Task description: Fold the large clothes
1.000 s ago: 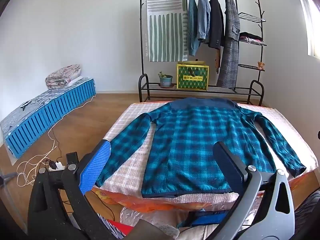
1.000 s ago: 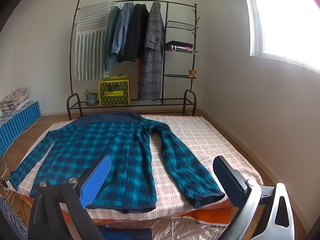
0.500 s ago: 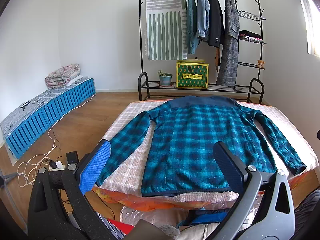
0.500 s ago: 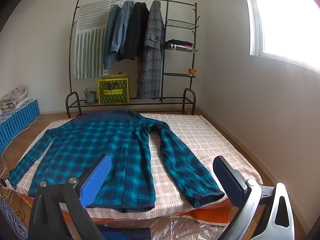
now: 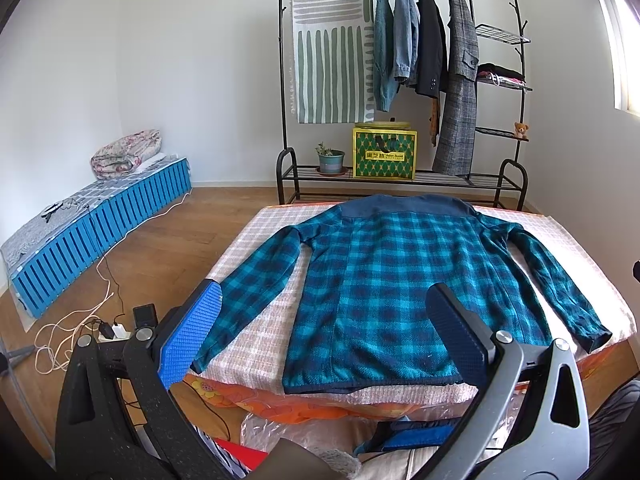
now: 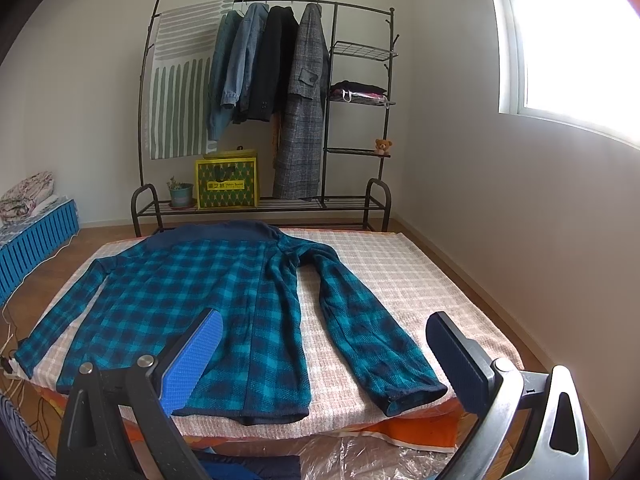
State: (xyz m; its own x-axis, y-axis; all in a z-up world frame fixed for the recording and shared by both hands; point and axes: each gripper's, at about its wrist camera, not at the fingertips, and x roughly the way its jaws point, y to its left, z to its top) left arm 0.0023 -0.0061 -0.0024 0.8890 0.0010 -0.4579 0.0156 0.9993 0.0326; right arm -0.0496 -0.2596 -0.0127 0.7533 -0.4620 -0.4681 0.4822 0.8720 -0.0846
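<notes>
Left claw [image 5: 324,332] hides plaid jacket [image 5: 384,280] hem corner; jaws apart.

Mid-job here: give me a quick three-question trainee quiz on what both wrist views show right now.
1. True or false: the plaid shirt lies flat with both sleeves spread out.
2. The left gripper is: A) open, B) shut on a sleeve, C) shut on the hem.
3. Fill in: the right gripper holds ____.

Key: 1 true. 2 A. 3 nothing; it is open, hovering at the near edge of the checked cover.
</notes>
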